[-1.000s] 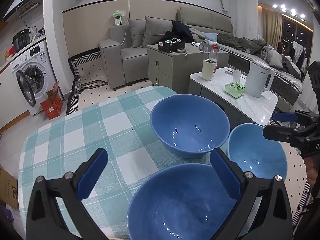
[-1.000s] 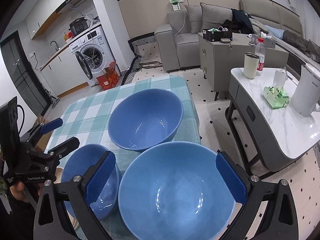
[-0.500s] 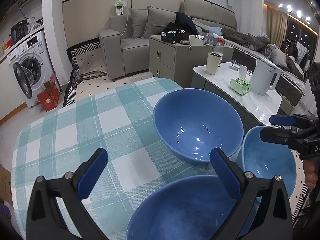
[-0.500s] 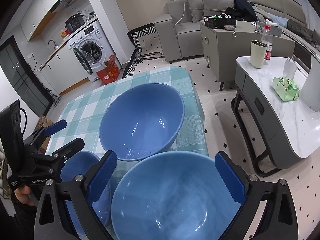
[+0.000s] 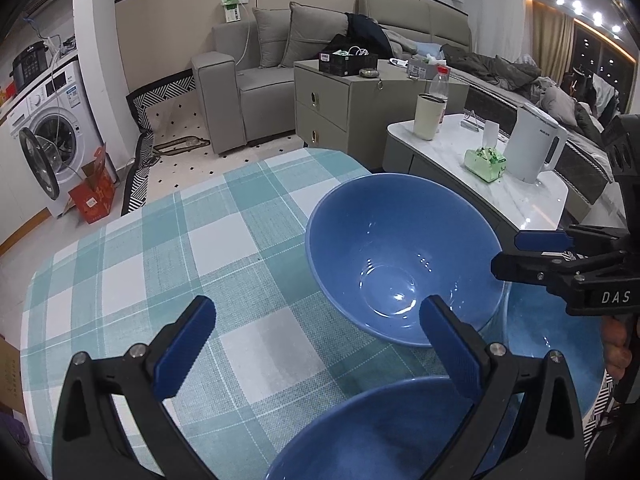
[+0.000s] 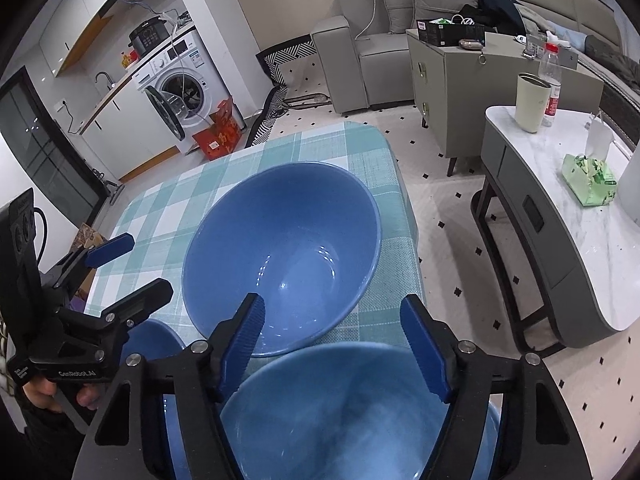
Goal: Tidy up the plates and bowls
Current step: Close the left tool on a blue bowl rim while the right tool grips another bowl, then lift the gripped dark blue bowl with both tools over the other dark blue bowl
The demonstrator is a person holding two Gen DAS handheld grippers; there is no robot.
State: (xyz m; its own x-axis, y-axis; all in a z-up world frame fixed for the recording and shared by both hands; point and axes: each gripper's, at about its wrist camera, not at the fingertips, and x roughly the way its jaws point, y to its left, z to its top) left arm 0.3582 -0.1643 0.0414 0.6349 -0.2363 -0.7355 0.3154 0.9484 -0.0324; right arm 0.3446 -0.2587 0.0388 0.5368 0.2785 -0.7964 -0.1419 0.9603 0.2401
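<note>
Blue glazed bowls: a deep one (image 5: 404, 256) upright on the checked table (image 5: 160, 264). Both hand-held grippers, left (image 5: 316, 344) and right (image 6: 332, 344), gape wide, gripping nothing.

Three bowls, all solid blue: big bowl (image 5: 404, 256) glossy mid-blue, near bowl (image 5: 384, 432) same blue, third bowl (image 5: 556, 344) lighter blue. Counter (image 5: 160, 264) cloth in teal, pale green and white check. Left gripper (image 5: 316, 344) black with blue pads; right gripper (image 6: 340, 344) the same. Floor (image 6: 440, 168) cream with black diamond dots. Sofa (image 5: 256, 68) grey. Kettle (image 5: 536, 148) white.
</note>
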